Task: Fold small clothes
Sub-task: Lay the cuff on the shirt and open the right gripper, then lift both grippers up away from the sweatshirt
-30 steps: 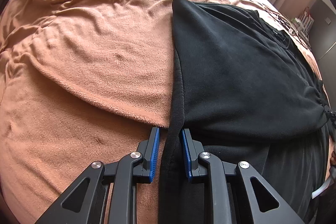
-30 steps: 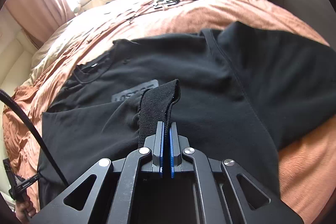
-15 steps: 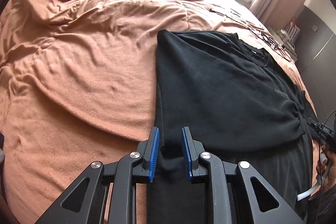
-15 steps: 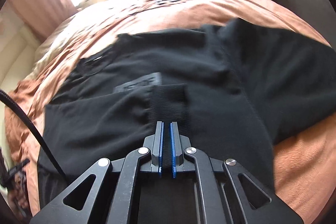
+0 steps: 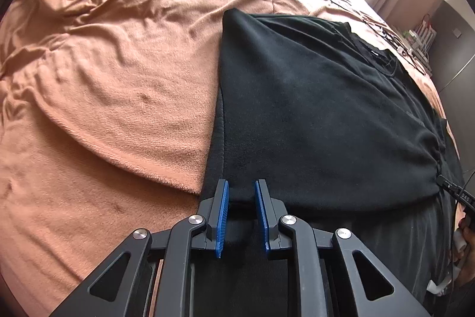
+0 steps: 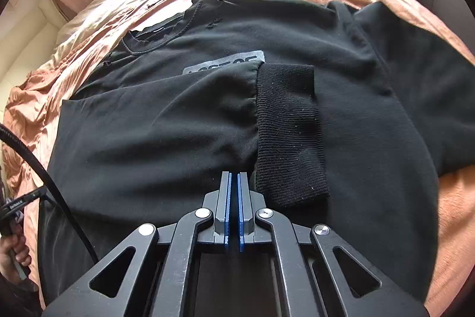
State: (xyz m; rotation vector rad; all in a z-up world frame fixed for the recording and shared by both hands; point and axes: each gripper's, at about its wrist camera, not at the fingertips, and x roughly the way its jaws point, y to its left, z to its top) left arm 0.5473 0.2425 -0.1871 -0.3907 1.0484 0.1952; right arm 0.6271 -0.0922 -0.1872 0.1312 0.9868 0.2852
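Your left claw (image 5: 240, 217) stood parted, empty, at the sweatshirt's (image 5: 311, 115) folded edge; your right claw (image 6: 233, 208) sat nearly closed, gripping nothing, beside its cuff (image 6: 289, 132). Soft, limp fleece probably sagged; pinching the ribbed cuff looked best.

Left gripper (image 5: 240, 192) low and level, blue-padded fingers (image 5: 222, 216) parted, nothing pinched between. Right gripper (image 6: 234, 183) pointing forward, pads nearly together with a thin gap, empty. A hand (image 6: 13, 251) at far left edge.

A bed covered by a rumpled orange blanket (image 5: 118, 85) carries the black sweatshirt (image 5: 311, 115), spread ahead of the fingers.
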